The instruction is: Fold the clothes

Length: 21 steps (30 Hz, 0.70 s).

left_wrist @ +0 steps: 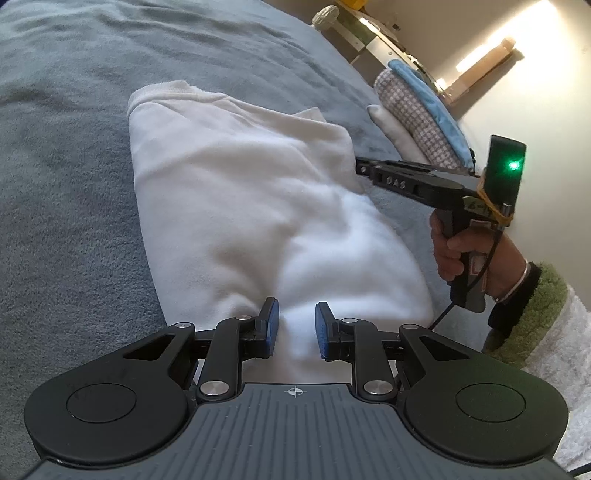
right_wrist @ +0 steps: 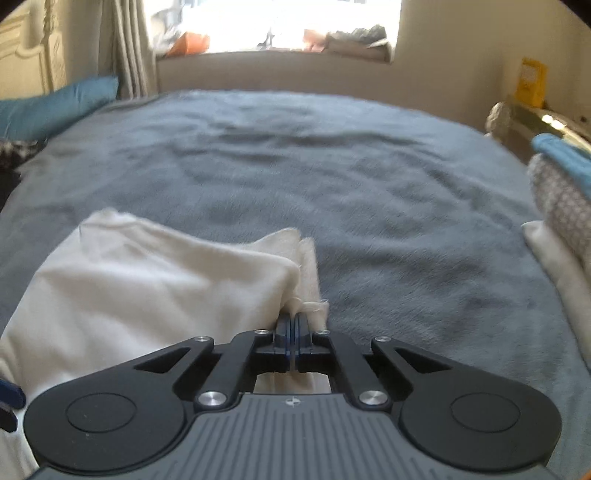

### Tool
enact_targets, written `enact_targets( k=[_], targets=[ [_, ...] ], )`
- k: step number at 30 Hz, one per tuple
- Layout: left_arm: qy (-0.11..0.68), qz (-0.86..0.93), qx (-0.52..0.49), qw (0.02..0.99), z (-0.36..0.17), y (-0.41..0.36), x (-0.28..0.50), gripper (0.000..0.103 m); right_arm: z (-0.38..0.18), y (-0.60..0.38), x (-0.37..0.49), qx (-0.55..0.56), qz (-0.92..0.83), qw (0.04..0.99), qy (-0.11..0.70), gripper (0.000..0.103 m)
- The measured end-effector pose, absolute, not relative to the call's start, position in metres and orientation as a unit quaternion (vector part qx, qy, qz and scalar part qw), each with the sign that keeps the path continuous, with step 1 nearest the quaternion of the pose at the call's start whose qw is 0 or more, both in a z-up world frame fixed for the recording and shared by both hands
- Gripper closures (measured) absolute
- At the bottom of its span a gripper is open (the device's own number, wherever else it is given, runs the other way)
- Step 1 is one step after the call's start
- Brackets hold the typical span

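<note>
White garment (left_wrist: 236,192) is seen partly folded, lying on the grey-blue blanket (left_wrist: 66,177) of the bed. In the left wrist view a ribbed hem edge is seen at its far end, and its near part bulges up between the left claw's blue pads (left_wrist: 272,322).

Left claw (left_wrist: 295,325) is held with jaws partly apart, garment fabric filling the gap; whether the pads press on it cannot be told.

Right claw (right_wrist: 293,321) is seen with jaws together, clamped on the garment's right edge, a small bunch of cloth showing just past the tips. In the left wrist view the same claw is seen from the side, tips buried in the garment edge, gripped by a hand (left_wrist: 465,251) with a bangle and a fuzzy green-and-white sleeve (left_wrist: 535,310).

Raised letters on the right claw's arm read roughly "DAS". A handwritten mark near the yellow band is too small to read. A black box with a green light (left_wrist: 513,165) is mounted on top.

Folded pile (left_wrist: 417,118) (white, checked, blue items) lies near the bed's right edge, well apart from the garment. A blue pillow (right_wrist: 55,107) is seen far left, a bright window (right_wrist: 280,26) beyond the bed, and a yellow item (right_wrist: 532,83) at right, its print unreadable.
</note>
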<state>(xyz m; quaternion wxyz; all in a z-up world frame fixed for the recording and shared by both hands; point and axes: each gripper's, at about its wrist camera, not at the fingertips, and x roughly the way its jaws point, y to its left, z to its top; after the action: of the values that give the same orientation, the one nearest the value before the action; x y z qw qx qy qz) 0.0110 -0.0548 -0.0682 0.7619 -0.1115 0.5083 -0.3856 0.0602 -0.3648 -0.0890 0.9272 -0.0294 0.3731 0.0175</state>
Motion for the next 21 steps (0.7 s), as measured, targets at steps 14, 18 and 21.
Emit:
enact_targets(
  k=[14, 18, 21],
  targets=[
    [0.504, -0.385, -0.092, 0.768, -0.065, -0.058, 0.008, 0.080, -0.096, -0.394, 0.061, 0.069, 0.008, 0.922, 0.380, 0.103],
    [0.503, -0.385, -0.093, 0.769, -0.066, -0.058, 0.007, 0.080, -0.086, -0.400, 0.060, 0.092, 0.023, 0.923, 0.373, 0.102],
    [0.503, -0.384, -0.094, 0.768, -0.066, -0.059, 0.007, 0.078, -0.088, -0.396, 0.068, 0.072, 0.031, 0.921, 0.382, 0.101]
  ],
)
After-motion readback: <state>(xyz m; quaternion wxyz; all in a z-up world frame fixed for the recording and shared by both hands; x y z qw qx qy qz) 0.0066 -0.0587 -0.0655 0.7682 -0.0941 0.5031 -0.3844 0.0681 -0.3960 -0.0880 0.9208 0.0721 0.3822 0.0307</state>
